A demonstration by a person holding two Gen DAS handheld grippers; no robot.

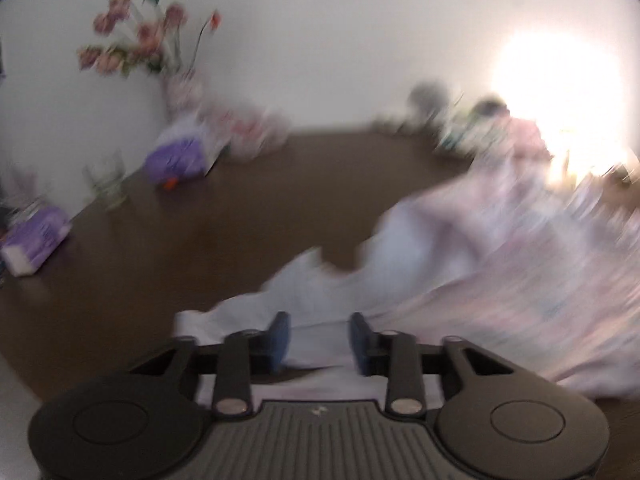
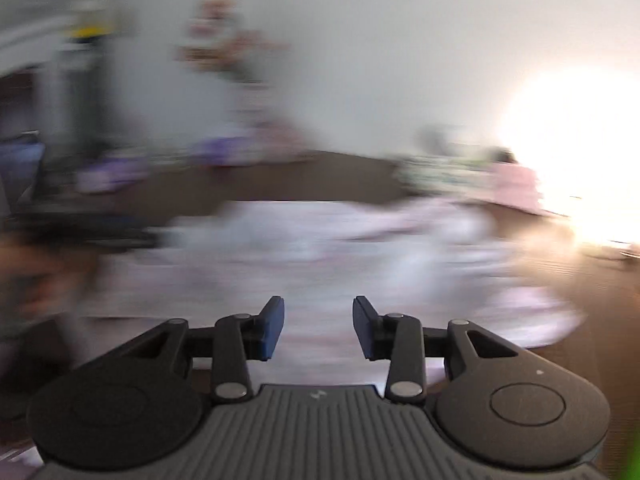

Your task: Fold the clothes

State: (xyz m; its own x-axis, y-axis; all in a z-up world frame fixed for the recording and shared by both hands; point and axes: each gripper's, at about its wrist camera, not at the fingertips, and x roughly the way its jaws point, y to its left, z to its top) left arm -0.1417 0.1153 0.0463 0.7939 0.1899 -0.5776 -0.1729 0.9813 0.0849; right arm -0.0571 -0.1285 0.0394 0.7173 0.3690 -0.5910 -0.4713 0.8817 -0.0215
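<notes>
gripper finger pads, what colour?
Blue pads on black linkages; sharpest in the right wrist view.

Badly blurred frame: right tool point(image 2: 319, 330) with blue-padded fingers point(image 2: 272, 330) spread apart and nothing between them, above a pale pink-and-white garment point(image 2: 320, 248) lying rumpled on the brown table point(image 2: 592, 300), flowers point(image 2: 228, 48) smeared against the white wall.
</notes>
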